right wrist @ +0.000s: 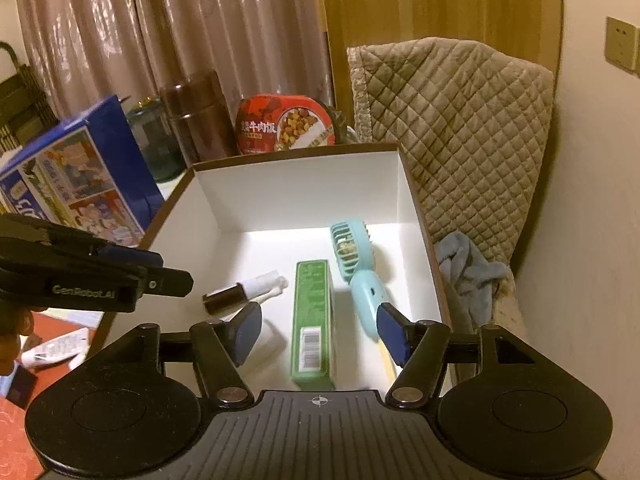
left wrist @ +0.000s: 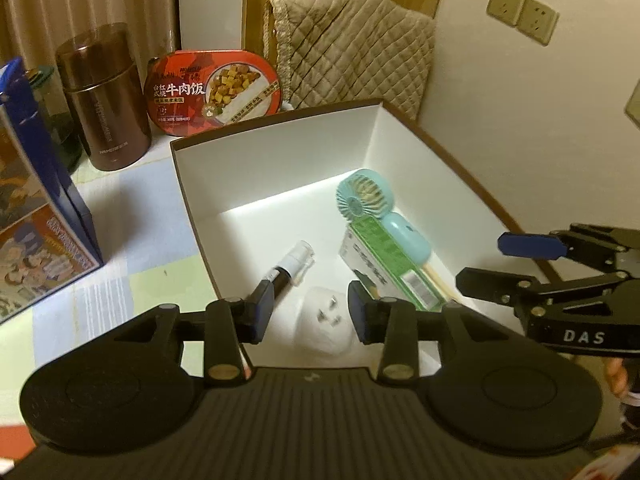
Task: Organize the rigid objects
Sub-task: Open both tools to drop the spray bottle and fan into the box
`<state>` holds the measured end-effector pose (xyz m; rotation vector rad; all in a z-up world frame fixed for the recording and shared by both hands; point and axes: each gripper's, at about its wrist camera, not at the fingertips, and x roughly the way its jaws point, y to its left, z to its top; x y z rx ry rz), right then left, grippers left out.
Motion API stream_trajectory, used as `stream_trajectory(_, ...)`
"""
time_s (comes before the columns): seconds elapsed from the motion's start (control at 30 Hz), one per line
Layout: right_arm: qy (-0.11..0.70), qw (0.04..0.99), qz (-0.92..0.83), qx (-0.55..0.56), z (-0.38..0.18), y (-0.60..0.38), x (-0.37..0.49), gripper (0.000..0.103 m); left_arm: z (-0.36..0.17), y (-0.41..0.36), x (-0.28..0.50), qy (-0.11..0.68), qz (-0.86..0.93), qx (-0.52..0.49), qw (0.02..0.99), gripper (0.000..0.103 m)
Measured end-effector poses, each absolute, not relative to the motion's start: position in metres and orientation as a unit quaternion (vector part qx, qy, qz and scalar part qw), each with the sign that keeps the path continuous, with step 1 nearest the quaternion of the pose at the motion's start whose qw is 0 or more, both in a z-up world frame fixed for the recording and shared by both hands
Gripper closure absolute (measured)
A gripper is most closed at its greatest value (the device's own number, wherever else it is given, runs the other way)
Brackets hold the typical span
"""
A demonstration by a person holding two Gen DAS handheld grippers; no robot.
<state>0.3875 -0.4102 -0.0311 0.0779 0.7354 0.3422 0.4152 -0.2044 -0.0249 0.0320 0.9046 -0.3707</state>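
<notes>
While L view shows plug (left wrist: 326, 322) | R view: cloth (right wrist: 466, 270)

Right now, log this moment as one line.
left tongs: open, empty | right tongs: open, empty | box: fan, green carton, bottle, plug

**A Dim Corner Under Warm Light**

The room lay in yellowish, low light. Pleated curtains (right wrist: 132, 36) in a pinkish beige hung along the far side, glossy where the light caught their folds. Next to them stood a wooden panel (right wrist: 432, 0), upright and golden brown. A cream wall (left wrist: 520, 120) ran down the right side and carried two sockets (left wrist: 522, 12) set side by side. A quilted cover (right wrist: 460, 120) in tan, stitched in diamonds, was draped over something bulky against that wall. The table (left wrist: 132, 216) wore a cloth of pale blue, green and white squares. At the far left a dark slatted rack (right wrist: 16, 100) showed at the edge.
</notes>
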Motion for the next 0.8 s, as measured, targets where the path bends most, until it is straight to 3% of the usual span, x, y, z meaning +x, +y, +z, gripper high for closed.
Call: stream_trajectory(0.8,0.338,0.919,0.187,0.082,-0.010,-0.376,0.258,0.040,0.011,-0.136,0.259,0.409,-0.165,-0.030,0.897,0.067)
